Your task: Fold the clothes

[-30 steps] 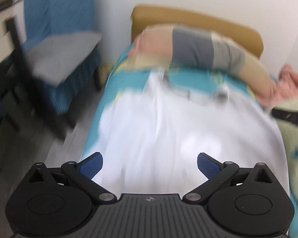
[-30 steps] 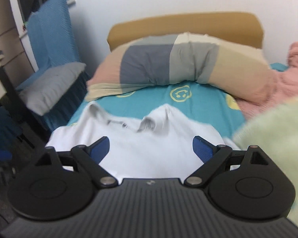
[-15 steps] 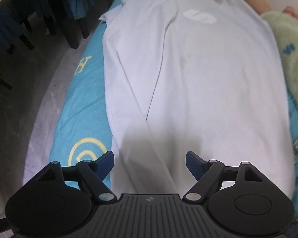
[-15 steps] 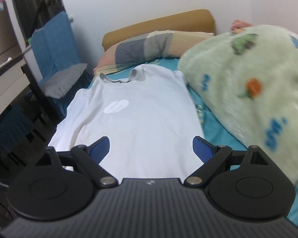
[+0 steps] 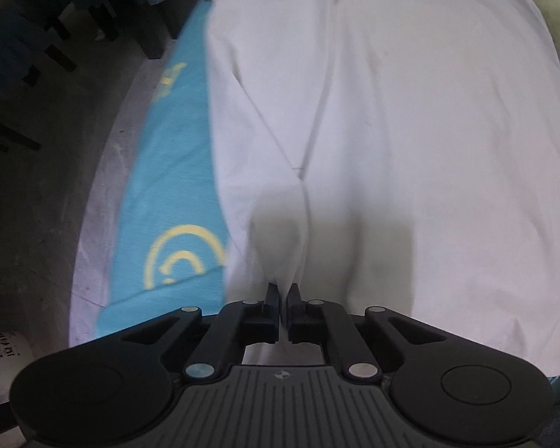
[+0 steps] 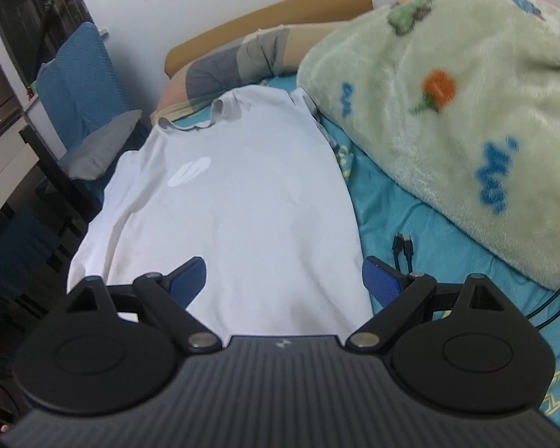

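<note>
White cotton, a T-shirt, is spread chest-up along the turquoise bed sheet, its collar toward the pillow. A pinch of fabric near the hem is gripped by the closed jaws of the left gripper. The right gripper is held above the hem's other side, jaws spread wide and empty. A fold appears to be being set up; next, the free hem corner would need gripping, clear of the cable.

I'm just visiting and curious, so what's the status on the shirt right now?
Left gripper shut on white shirt, pinching fabric near its hem. Right gripper open above the shirt. Shirt lies flat, unfolded. Black cable beside its right edge.
</note>
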The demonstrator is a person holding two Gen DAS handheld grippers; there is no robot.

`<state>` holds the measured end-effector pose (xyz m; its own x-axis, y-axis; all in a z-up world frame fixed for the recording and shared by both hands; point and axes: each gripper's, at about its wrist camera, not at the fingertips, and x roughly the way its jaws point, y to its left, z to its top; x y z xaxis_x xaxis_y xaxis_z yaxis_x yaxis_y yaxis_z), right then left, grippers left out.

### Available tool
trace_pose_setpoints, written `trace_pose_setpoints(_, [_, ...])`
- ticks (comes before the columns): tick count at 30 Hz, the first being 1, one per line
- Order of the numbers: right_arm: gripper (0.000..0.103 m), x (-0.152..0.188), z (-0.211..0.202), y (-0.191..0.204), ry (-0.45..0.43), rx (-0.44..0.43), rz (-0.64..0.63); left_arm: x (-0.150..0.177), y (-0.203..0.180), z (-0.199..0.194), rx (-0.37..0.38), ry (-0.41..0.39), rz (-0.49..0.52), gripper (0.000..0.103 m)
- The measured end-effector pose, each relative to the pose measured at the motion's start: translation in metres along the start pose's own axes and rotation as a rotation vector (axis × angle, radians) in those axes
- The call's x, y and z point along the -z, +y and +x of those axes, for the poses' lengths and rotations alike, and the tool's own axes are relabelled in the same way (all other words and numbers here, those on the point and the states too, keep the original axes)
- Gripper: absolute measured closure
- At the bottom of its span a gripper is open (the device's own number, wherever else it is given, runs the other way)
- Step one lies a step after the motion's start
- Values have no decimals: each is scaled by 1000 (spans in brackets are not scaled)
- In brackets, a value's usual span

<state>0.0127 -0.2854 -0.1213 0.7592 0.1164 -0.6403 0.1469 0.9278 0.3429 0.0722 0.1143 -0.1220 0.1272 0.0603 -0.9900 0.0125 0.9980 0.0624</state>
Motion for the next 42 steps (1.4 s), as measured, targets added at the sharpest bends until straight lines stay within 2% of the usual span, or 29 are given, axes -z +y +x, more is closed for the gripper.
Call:
trace_pose_setpoints(4, [11, -2, 4, 1, -2, -14, -5, -3, 34, -17, -71, 51, 8, 99])
trace_pose_setpoints(6, [11, -1, 6, 4, -1, -16, -22, -3, 53, -22, -60, 80, -35, 99])
trace_pose_setpoints(8, [11, 0, 9, 9, 5, -13, -45, -3, 62, -27, -38, 86, -19, 99])
trace_pose_setpoints(11, [11, 3, 12, 17, 12, -20, -77, -4, 66, -35, 31, 69, -24, 87])
trace_pose_setpoints(12, [11, 3, 12, 19, 14, -27, -87, -10, 69, -34, 62, 28, -43, 76])
trace_pose_setpoints(13, [11, 4, 13, 22, 13, -35, -97, -16, 71, -33, 93, -13, -63, 57])
trace_pose_setpoints(15, [11, 5, 14, 28, 3, -51, -114, -28, 76, -30, 154, -95, -101, 37])
trace_pose_setpoints(19, [11, 8, 20, 39, -15, -81, -140, -52, 86, -25, 277, -259, -180, 23])
trace_pose_setpoints(22, [11, 10, 36, 49, -7, -100, -141, -90, 100, -9, 382, -374, -295, 21])
trace_pose_setpoints(24, [11, 12, 49, 56, 5, -108, -153, -119, 112, 16, 473, -425, -381, 19])
trace_pose_setpoints(26, [11, 15, 62, 64, 9, -104, -190, -151, 125, 48, 532, -465, -460, 19])
trace_pose_setpoints(30, [11, 19, 86, 77, 8, -100, -254, -211, 145, 116, 533, -519, -561, 20])
trace_pose_setpoints(33, [11, 18, 107, 80, 1, -84, -263, -245, 162, 163, 550, -519, -626, 30])
trace_pose_setpoints(34, [11, 17, 114, 79, 0, -81, -257, -252, 167, 171, 570, -530, -640, 30])
trace_pose_setpoints(35, [11, 16, 121, 77, 3, -78, -247, -259, 171, 179, 589, -541, -653, 30])
trace_pose_setpoints(38, [11, 16, 138, 75, 15, -71, -220, -273, 178, 187, 657, -579, -620, 41])
trace_pose_setpoints(42, [11, 17, 144, 82, -16, -73, -245, -287, 162, 176, 681, -612, -492, 52])
